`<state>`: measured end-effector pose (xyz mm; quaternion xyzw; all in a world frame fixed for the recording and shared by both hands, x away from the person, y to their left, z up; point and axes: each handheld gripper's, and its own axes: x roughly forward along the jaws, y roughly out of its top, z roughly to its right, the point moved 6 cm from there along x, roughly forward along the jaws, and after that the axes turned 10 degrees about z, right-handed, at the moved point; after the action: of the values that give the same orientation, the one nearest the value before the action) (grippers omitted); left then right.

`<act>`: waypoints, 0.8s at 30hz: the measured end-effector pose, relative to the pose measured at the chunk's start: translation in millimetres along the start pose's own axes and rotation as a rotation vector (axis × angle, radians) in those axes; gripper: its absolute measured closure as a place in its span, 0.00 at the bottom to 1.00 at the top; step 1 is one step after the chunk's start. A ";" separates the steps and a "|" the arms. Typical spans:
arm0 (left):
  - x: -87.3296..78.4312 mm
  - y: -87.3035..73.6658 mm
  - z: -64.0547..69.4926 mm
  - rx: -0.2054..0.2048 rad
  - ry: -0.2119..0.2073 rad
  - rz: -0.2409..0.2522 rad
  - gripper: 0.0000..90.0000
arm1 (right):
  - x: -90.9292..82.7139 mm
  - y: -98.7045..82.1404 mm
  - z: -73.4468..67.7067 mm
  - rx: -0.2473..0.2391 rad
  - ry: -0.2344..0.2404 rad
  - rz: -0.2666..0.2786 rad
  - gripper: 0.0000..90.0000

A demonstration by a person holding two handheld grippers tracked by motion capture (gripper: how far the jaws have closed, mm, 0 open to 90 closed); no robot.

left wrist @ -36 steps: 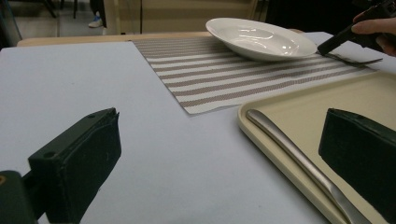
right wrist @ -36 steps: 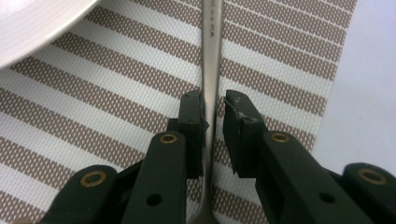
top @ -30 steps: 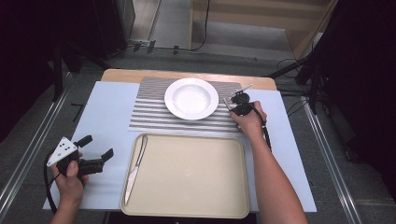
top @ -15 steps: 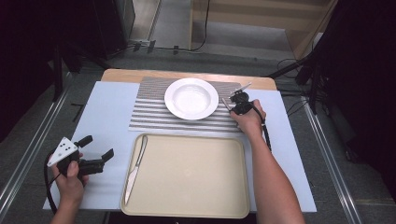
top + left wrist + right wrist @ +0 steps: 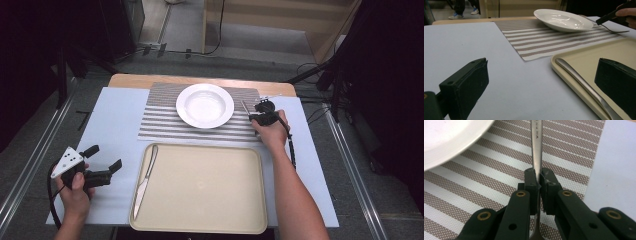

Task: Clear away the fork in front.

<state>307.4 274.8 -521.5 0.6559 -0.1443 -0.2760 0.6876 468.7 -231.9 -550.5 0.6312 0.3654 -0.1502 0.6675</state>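
A dark room with a grey floor and wooden furniture at the far end surrounds the pale blue surface point(image 5: 112, 130), whose far edge shows a strip of bare wood. On its far middle lies a brown-and-white striped woven placemat point(image 5: 165, 120), and a round white ceramic plate point(image 5: 205, 105) sits on the mat's far half. A beige rectangular plastic tray point(image 5: 210, 187) lies just near of the mat, its near edge close to the surface's near edge; a silver metal knife point(image 5: 145, 175) rests along the tray's left rim.

The right gripper point(image 5: 259, 116) is at the mat's right edge, just right of the plate. Its fingers point(image 5: 531, 185) are clamped on the handle of a silver metal fork point(image 5: 536, 147), which stretches over the stripes beside the plate's rim, close to where the mat ends and blue surface begins. In the left gripper view the fork's tines point(image 5: 617, 31) lie low over the mat.

The left gripper point(image 5: 102, 164) hovers over open blue surface left of the tray, fingers point(image 5: 466, 85) well apart with nothing between them. Wide bare room lies left of the mat and tray; a narrower strip runs down the right side.
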 end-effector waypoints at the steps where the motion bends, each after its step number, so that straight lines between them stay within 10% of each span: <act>1: -0.1 0.0 0.1 0.002 0.000 -0.001 0.00 | -1.7 0.0 -0.9 0.001 0.004 0.015 0.96; 24: 3.2 7.8 5.9 -0.003 -0.012 0.015 0.00 | -39.3 9.2 -13.8 -0.018 0.050 0.237 0.96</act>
<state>308.2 268.1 -513.7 0.6521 -0.1530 -0.2752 0.6896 443.6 -227.5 -516.3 0.6675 0.3060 -0.0511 0.6769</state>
